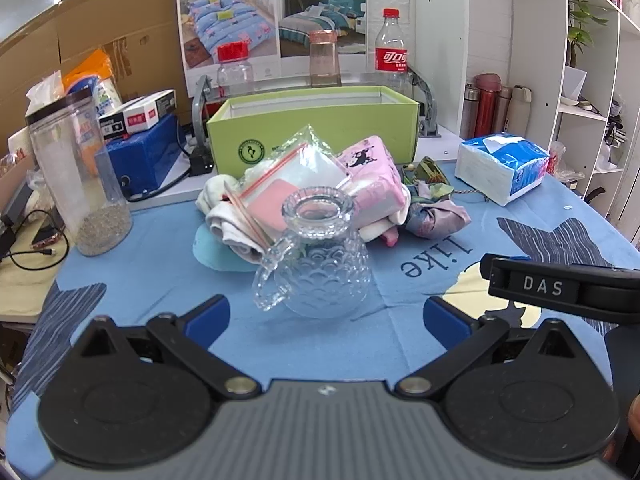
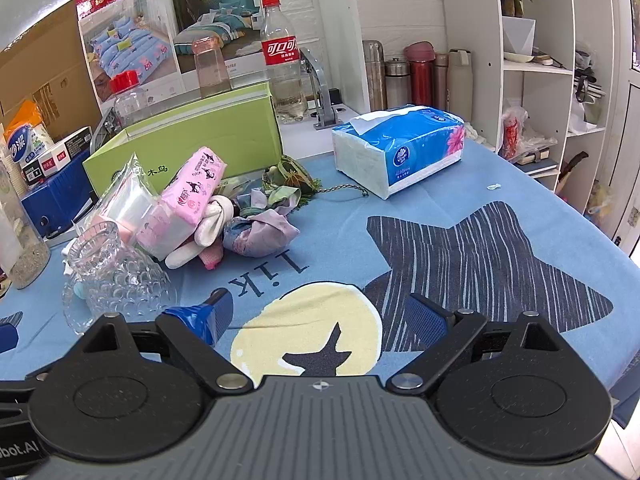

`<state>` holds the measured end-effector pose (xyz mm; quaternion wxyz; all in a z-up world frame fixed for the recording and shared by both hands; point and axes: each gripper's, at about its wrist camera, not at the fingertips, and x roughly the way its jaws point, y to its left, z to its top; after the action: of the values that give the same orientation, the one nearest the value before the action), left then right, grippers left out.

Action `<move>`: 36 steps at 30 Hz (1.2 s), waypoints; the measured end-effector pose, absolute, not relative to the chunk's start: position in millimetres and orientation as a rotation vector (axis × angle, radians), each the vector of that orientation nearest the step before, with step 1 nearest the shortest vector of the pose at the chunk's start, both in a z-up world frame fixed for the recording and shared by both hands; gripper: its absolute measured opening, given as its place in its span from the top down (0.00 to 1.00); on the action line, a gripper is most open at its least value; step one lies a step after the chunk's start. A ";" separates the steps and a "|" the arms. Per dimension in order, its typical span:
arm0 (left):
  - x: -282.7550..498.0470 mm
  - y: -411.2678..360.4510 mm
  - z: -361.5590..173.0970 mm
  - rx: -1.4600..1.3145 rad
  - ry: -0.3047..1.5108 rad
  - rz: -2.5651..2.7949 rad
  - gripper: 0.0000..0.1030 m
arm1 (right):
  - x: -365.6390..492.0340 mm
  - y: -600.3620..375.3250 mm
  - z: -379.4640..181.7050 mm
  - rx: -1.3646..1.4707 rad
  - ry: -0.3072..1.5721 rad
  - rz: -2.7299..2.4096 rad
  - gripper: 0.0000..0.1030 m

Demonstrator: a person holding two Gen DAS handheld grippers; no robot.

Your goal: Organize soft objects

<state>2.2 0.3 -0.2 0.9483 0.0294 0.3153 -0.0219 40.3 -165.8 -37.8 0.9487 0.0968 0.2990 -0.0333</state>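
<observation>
A pile of soft things lies on the blue cloth before the green box [image 1: 312,128]: a pink tissue pack [image 1: 376,176], a clear zip bag [image 1: 296,172], white socks [image 1: 228,216], a crumpled grey-blue cloth [image 1: 436,212] and a teal pad [image 1: 216,252]. The pile also shows in the right wrist view, with the pink pack [image 2: 188,196] and the crumpled cloth [image 2: 260,232]. My left gripper [image 1: 326,316] is open and empty, just short of a glass jug [image 1: 316,256]. My right gripper [image 2: 320,316] is open and empty over the cloth's yellow moon print.
A blue tissue pack [image 1: 504,164] lies at the right, also seen in the right wrist view [image 2: 400,148]. A tall plastic jar [image 1: 80,176] stands left. Bottles [image 1: 390,48] stand behind the green box [image 2: 192,136]. White shelves [image 2: 540,80] rise at the right.
</observation>
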 end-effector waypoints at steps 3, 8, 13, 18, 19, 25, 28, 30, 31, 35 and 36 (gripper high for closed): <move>3.6 1.2 -1.1 0.055 0.648 -0.045 0.00 | 40.8 -165.6 -37.9 0.194 0.608 -0.070 0.22; 4.9 1.8 -2.4 0.049 0.653 -0.043 0.00 | 42.6 -165.5 -39.9 0.191 0.613 -0.070 0.22; 5.7 1.4 -3.8 0.048 0.656 -0.043 0.00 | 43.6 -162.6 -41.4 0.183 0.618 -0.065 0.22; 5.4 0.9 -4.6 0.047 0.661 -0.046 0.00 | 43.5 -162.6 -41.5 0.182 0.619 -0.066 0.22; 5.3 0.9 -4.5 0.047 0.661 -0.047 0.00 | 43.4 -162.7 -41.5 0.182 0.619 -0.066 0.22; 5.0 1.1 -3.8 0.048 0.661 -0.049 0.00 | 43.0 -163.2 -41.4 0.182 0.618 -0.068 0.22; 4.8 1.4 -3.9 0.049 0.660 -0.048 0.00 | 42.5 -163.1 -40.9 0.181 0.617 -0.067 0.22; 4.7 1.4 -3.9 0.048 0.660 -0.049 0.00 | 42.2 -162.7 -40.8 0.180 0.617 -0.066 0.22; 4.7 1.6 -4.0 0.048 0.661 -0.050 0.00 | 42.3 -162.6 -40.8 0.180 0.617 -0.067 0.22; 5.1 2.0 -4.7 0.048 0.665 -0.048 0.00 | 42.3 -162.6 -40.9 0.181 0.618 -0.067 0.22; 5.0 1.9 -4.8 0.048 0.666 -0.048 0.00 | 42.1 -162.1 -40.9 0.180 0.618 -0.067 0.22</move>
<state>5.0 1.9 -4.8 0.9445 0.0237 0.3268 -0.0234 42.1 -162.1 -40.9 0.9481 0.0883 0.3036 -0.0330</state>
